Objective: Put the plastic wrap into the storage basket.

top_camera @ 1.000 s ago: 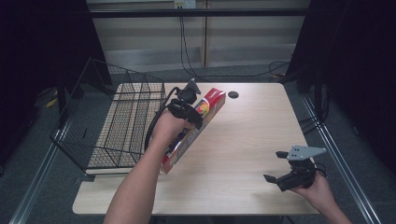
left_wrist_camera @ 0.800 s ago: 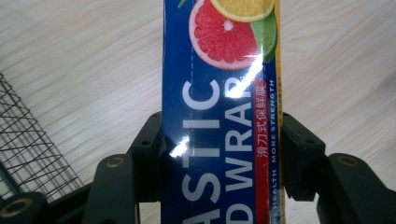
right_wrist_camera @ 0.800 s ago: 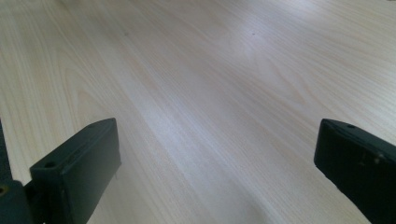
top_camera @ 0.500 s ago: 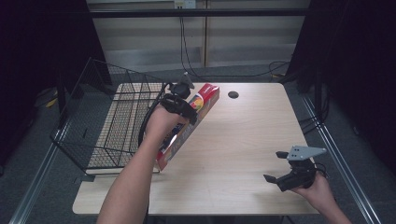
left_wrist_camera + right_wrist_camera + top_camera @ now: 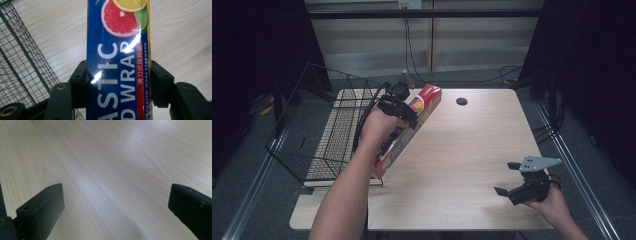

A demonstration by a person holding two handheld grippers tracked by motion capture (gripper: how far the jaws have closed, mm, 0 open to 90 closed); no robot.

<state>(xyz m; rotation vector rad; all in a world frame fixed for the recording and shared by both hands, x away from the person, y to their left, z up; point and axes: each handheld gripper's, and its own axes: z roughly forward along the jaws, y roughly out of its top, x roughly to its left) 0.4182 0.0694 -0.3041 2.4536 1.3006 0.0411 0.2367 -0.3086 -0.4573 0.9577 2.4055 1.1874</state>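
Left gripper (image 5: 404,112) clamped across a long plastic wrap box (image 5: 412,125) — black fingers (image 5: 78,85) pressed against both narrow sides, seen close in the left gripper view, with the blue face, white lettering and citrus picture running up between them. Box (image 5: 118,60) held slanted over the left part of the pale wood tabletop (image 5: 462,150), red far end up near the back edge, near end low beside the front corner of the wire basket (image 5: 307,135); cannot tell whether that low end touches the wood. Basket standing at the tabletop's left edge, black mesh (image 5: 17,65) also visible past the box in the left gripper view. Small dark round hole (image 5: 461,101) near the back edge, just right of the box's red end.

Right gripper (image 5: 522,187) held low at the front right corner, well apart from the box — fingers (image 5: 42,207) spread wide with nothing between them, bare wood grain beneath, grey three-cornered plate (image 5: 539,162) on top.
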